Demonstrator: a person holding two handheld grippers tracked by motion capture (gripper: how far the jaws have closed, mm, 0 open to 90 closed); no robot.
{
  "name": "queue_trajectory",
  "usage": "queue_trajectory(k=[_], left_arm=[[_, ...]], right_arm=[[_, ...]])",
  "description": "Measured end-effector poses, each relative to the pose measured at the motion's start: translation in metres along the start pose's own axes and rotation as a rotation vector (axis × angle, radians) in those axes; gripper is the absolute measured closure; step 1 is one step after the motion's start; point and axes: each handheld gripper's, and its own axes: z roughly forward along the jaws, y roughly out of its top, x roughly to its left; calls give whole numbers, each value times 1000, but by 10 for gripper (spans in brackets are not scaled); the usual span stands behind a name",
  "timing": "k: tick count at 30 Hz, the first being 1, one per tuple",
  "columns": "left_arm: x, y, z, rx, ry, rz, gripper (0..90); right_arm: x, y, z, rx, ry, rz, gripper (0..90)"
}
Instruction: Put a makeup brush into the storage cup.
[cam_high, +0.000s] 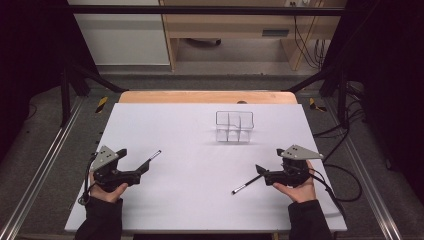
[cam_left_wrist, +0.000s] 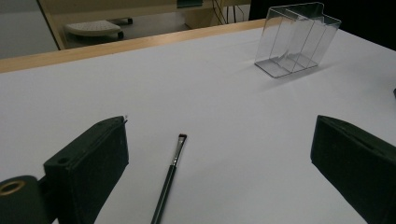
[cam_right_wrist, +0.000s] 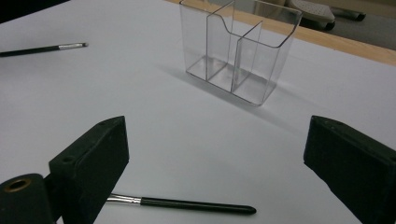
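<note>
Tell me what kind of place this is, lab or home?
Most likely a lab recording bench. A white table sits inside a dark metal frame with rails on the floor, loose cables hang behind it, and a person holds a left gripper and a right gripper fitted with cameras.

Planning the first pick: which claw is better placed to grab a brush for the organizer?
Left, narrowly: its brush lies between the open left claw jaws; the right claw has its brush crosswise.

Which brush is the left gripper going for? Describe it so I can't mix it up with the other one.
On the white table, look at the near left side, well short of the clear organizer. The brush lies flat between the open left gripper's jaws. Unlike the other brush, its bristles point away from the person.
</note>
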Motion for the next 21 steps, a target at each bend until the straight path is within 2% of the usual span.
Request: queue_trajectory(k=[7,16,21], left_arm=[[-2,-1,3,14,-3,9,36],[-3,-1,4,19,-3,12,36],[-5,-1,5,23,-7,17,36]], right_arm=[[4,-5,9,47,19,-30,69],[8,-9,17,74,39,-47,73],[10,-12,23,109,55,-66,79]])
